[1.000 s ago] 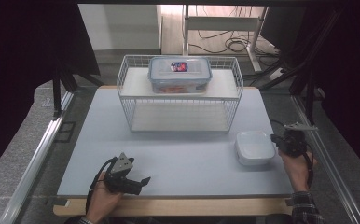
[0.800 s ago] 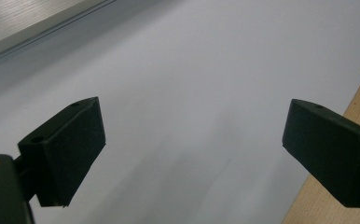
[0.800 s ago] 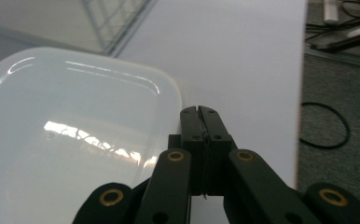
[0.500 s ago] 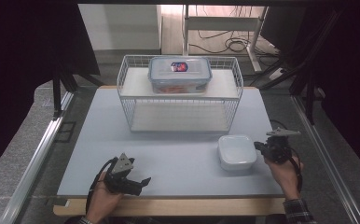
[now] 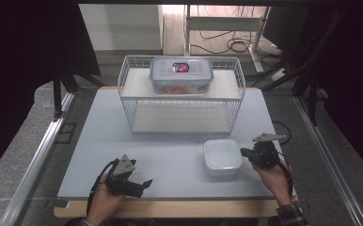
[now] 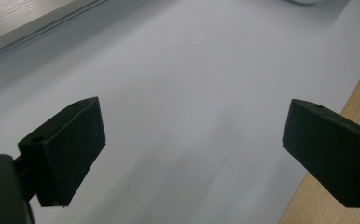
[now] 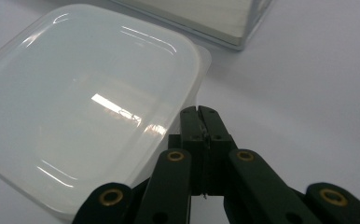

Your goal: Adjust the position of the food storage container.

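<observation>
Resting near the desk's (image 5: 170, 141) front edge, the left hand-held gripper (image 5: 144, 182) gapes wide, holding nothing. The right hand-held gripper (image 7: 199, 110), jaws pressed together and empty, touches the white lid's (image 5: 222, 157) rim; beyond stands a wire rack (image 5: 182, 101).

The white plastic container (image 5: 222, 157) was a shallow, square-ish box with rounded corners and a translucent, glossy top face that caught reflections of the overhead light. It lay flat on the pale grey table mat (image 5: 170, 141), in the near right part, in front of the right end of the wire rack (image 5: 182, 96) and apart from it. In the right gripper view the container (image 7: 85, 102) showed a raised rim around a slightly recessed centre panel, with one rounded corner toward the rack's base. Contents could not be made out.
</observation>
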### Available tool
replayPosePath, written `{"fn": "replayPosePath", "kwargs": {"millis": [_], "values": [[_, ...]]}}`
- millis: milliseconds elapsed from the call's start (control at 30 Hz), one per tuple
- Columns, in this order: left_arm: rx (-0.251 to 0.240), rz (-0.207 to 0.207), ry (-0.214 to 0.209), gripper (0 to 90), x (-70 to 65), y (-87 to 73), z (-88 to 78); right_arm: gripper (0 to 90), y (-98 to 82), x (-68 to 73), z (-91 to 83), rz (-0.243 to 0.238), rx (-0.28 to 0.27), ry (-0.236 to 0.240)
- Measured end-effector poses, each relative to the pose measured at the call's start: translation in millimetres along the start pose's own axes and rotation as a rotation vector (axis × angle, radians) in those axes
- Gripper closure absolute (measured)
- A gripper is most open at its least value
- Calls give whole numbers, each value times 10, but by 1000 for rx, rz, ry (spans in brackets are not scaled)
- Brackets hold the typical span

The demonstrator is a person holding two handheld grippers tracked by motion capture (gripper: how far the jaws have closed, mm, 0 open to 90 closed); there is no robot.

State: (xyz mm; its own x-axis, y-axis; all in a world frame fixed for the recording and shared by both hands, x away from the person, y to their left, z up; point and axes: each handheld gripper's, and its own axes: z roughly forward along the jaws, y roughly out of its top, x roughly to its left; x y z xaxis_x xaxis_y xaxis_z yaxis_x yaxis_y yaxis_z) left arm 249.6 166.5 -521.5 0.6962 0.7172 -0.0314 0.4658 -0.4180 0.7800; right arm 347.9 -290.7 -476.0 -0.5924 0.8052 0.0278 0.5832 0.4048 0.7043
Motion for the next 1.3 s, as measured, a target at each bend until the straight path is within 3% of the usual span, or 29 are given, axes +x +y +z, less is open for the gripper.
{"fn": "replayPosePath", "kwargs": {"millis": [233,700,900,1033,1200,1300], "values": [[7,-8,-5,58,-3,5,4,897,41,188,62,-36,4,47],[14,-16,-10,58,-7,5,12,887,165,730,226,-118,-6,178],[17,-41,-32,59,-2,13,10,876,168,863,261,-129,-8,219],[12,-45,-31,59,-3,16,-1,864,175,917,250,-154,-11,215],[13,-38,-18,60,11,6,-7,760,152,812,129,-143,-57,207],[12,-32,-7,60,15,1,-14,574,94,748,61,-134,-78,214]]}}
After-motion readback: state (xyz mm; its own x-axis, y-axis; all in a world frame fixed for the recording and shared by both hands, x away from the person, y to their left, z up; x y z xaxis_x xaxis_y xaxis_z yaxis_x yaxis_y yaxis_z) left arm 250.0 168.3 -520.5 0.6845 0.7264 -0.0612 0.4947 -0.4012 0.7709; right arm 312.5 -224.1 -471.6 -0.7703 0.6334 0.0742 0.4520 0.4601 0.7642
